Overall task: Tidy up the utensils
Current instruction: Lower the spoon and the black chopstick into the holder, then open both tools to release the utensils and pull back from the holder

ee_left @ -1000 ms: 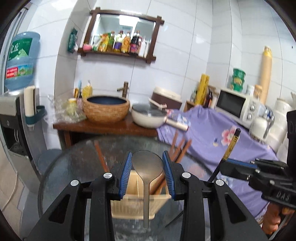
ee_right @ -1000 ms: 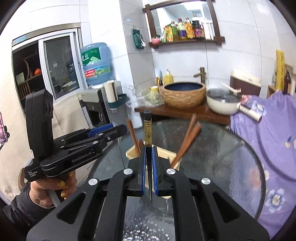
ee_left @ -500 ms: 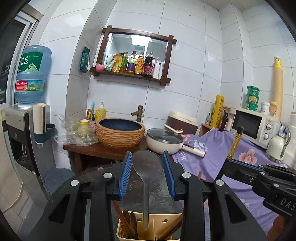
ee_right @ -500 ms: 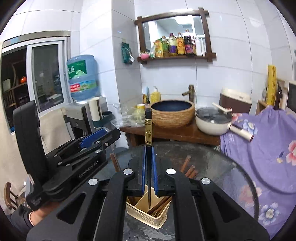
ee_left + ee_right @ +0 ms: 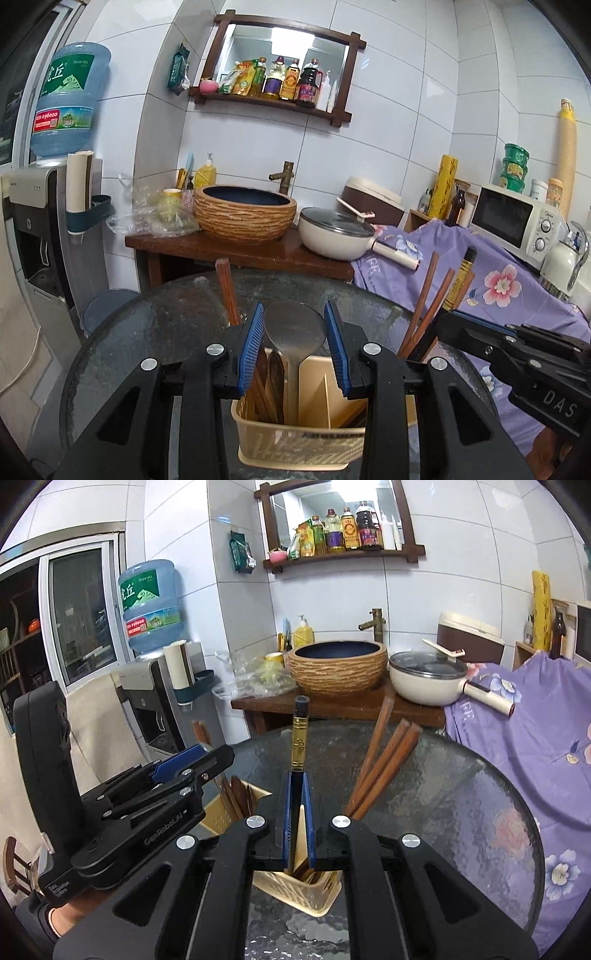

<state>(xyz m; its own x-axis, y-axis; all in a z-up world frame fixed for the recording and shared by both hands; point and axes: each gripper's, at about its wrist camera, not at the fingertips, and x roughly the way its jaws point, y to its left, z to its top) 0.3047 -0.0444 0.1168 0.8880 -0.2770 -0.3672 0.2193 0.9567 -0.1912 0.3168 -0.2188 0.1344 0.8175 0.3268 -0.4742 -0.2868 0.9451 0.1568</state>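
Left wrist: left tool (image 5: 294,345) pinching spoon (image 5: 293,328); right tool (image 5: 296,814) pinching chopstick (image 5: 298,738); glass table (image 5: 461,812), tiled wall (image 5: 388,122).

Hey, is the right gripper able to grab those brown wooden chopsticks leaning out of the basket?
Probably not yet: the right gripper is shut on a black chopstick with a gold band, though the brown wooden chopsticks stand unobstructed just beside it.

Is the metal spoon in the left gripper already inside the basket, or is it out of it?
Inside. The spoon stands upright between the left gripper's pads, its handle going down into the basket.
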